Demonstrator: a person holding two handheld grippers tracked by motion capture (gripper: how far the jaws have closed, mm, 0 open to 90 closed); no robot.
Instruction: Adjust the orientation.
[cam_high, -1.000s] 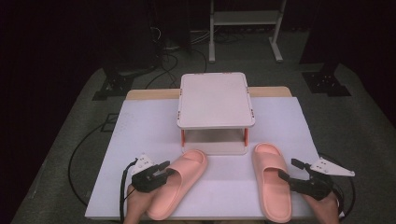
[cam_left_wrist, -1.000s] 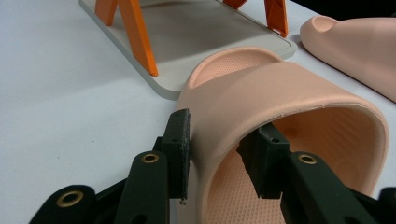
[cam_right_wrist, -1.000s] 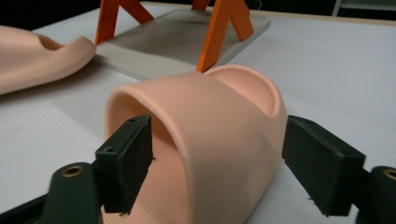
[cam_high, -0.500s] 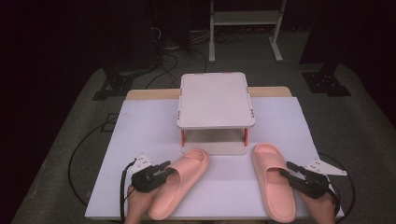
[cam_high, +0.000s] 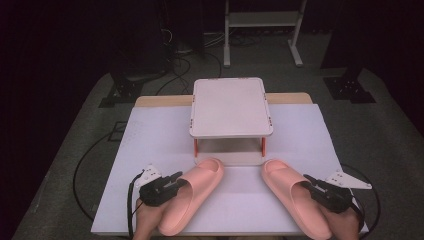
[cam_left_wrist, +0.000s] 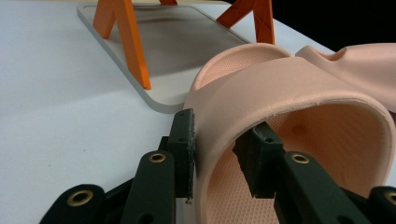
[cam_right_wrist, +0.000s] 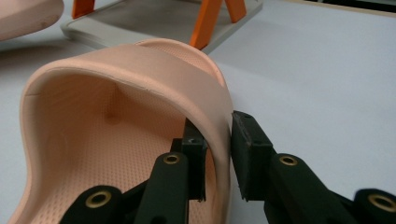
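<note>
Two pink slippers lie on the white table sheet, toes toward a small stand. The left slipper (cam_high: 192, 197) has its strap's outer side wall (cam_left_wrist: 219, 107) pinched between the jaws of my left gripper (cam_high: 176, 183), one jaw outside and one inside the strap (cam_left_wrist: 212, 147). On the right slipper (cam_high: 292, 197), my right gripper (cam_high: 309, 183) holds the strap's outer wall (cam_right_wrist: 210, 100) in the same way, its jaws tight against the wall on both sides (cam_right_wrist: 217, 140). Both slippers rest flat on the sheet.
A white two-level stand (cam_high: 231, 107) with orange legs (cam_left_wrist: 133, 44) and a grey base plate (cam_right_wrist: 140, 21) stands just beyond the slippers' toes. The white sheet (cam_high: 150, 145) covers the table; cables lie on the dark floor (cam_high: 90, 160) around it.
My right gripper has moved left onto the right slipper's strap and closed on it. The left gripper and both slippers have hardly shifted.
</note>
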